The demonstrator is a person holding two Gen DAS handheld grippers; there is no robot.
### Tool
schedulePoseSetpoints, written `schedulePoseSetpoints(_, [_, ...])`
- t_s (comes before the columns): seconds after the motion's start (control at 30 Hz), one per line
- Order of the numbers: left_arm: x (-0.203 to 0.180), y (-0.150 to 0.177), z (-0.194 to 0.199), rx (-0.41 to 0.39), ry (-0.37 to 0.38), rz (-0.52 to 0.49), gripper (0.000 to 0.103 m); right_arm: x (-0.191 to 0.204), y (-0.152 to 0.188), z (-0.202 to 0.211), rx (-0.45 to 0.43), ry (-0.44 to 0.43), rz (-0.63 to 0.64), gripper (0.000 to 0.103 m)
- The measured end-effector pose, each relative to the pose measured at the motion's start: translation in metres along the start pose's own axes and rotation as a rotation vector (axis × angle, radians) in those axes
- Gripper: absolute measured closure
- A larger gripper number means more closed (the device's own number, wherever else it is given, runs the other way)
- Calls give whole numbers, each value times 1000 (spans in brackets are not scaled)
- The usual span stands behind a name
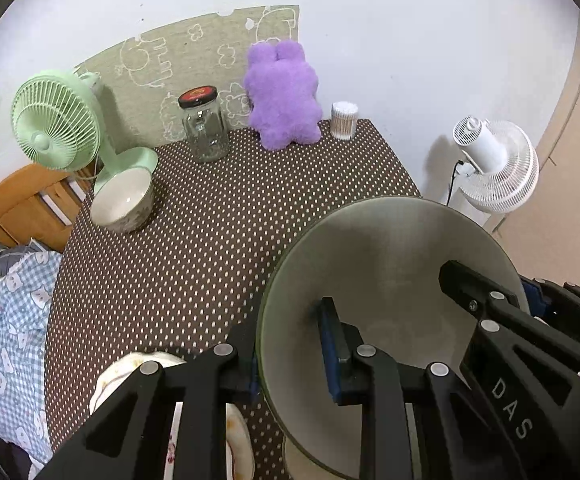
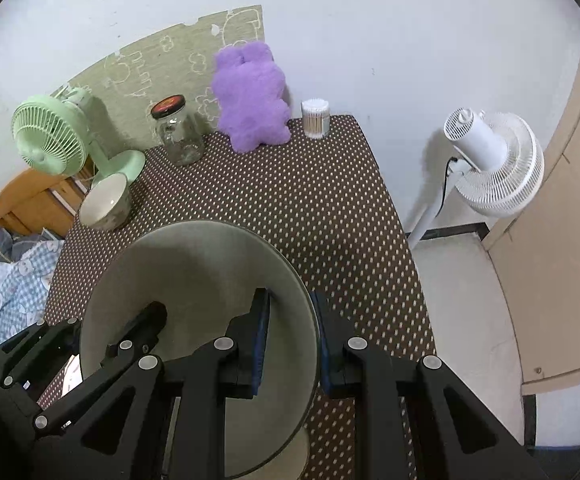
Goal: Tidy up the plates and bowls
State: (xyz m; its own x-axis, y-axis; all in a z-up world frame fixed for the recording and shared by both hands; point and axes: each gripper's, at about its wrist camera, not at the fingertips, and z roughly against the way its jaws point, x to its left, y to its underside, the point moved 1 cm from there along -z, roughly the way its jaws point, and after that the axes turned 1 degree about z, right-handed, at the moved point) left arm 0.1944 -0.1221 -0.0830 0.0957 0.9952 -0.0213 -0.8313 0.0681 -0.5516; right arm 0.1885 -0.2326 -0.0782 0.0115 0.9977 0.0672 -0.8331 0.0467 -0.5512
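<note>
A large grey-green bowl hangs between both grippers over the dotted brown table. My left gripper is shut on its left rim, one finger inside the bowl and one outside. My right gripper is shut on the opposite rim the same way. A small white bowl with a patterned outside stands at the table's far left. A stained white plate lies near the front left, partly hidden by my left gripper.
Along the back stand a green desk fan, a glass jar, a purple plush toy and a tub of cotton swabs. A white floor fan stands right of the table. A wooden chair and checked cloth lie left.
</note>
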Motion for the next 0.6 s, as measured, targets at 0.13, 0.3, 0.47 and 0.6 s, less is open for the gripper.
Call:
schedulePoseSetpoints(0.13, [2,19,2,17,11,-1,80,4,22,5,9,10,-4,79])
schedulePoseSetpoints(0.3, [0,45,-3,53,29,-13,80,6,48,2,44,27,-2,79])
schedulePoseSetpoints(0.47, [-2,68,-10,91,43,-16,80,4,73,-7,86,33,-10,79])
schedulePoseSetpoints(0.6, [-3,81,-15,106,35,-21,81,3,87,-14,110,28,-11,79])
